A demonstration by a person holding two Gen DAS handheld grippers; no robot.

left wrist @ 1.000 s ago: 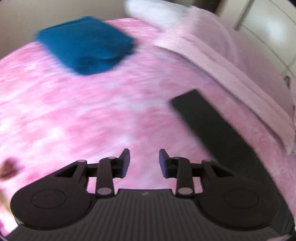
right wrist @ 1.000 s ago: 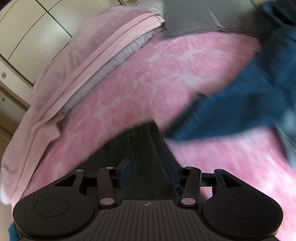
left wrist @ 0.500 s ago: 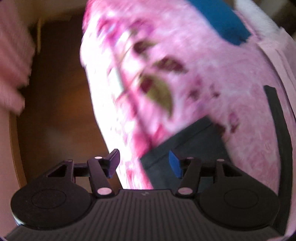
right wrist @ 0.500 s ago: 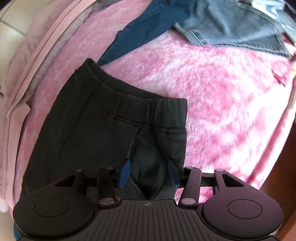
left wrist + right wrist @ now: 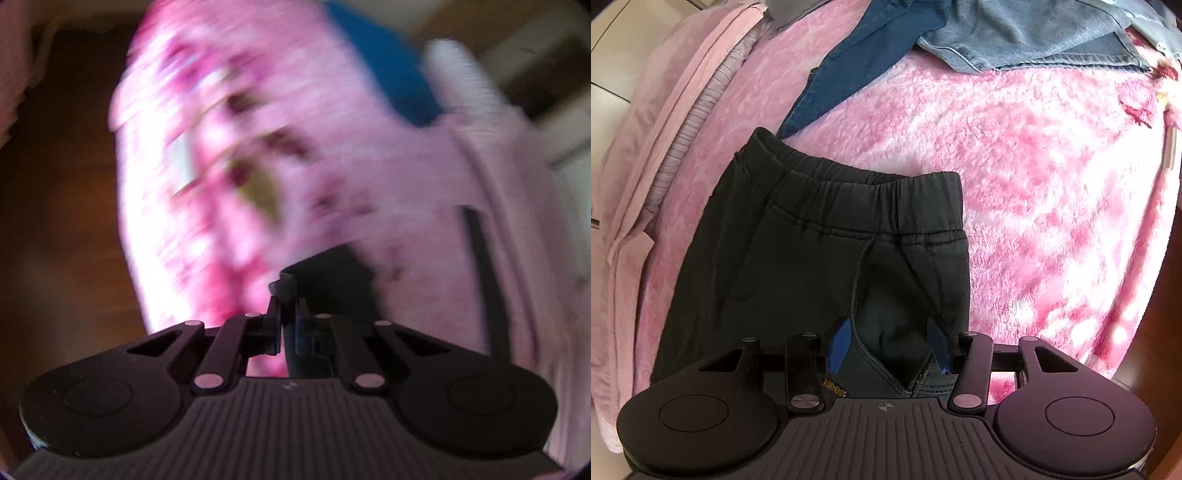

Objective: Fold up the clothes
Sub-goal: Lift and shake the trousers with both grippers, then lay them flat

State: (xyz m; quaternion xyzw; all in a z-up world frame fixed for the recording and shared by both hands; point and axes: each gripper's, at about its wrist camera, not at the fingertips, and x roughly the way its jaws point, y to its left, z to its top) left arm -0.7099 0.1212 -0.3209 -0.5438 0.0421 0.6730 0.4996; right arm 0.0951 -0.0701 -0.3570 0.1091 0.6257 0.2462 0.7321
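1. Left hand-held gripper (image 5: 284, 317) is clamped on a dark corner of the black trousers (image 5: 827, 266).
2. Right hand-held gripper (image 5: 888, 345) gapes, empty, trousers at 12 o'clock on pink bed (image 5: 1034, 166).
3. Thin pinch may slip, spoiling the fold.

both cams sit on the wrists, aimed steeply down, close over the pink blanket (image 5: 1015, 155). left view blurred, near the blanket's edge by the wood floor (image 5: 55, 221); right view sharp, over the black pants (image 5: 812, 251). shared: blanket and pants (image 5: 332, 280).
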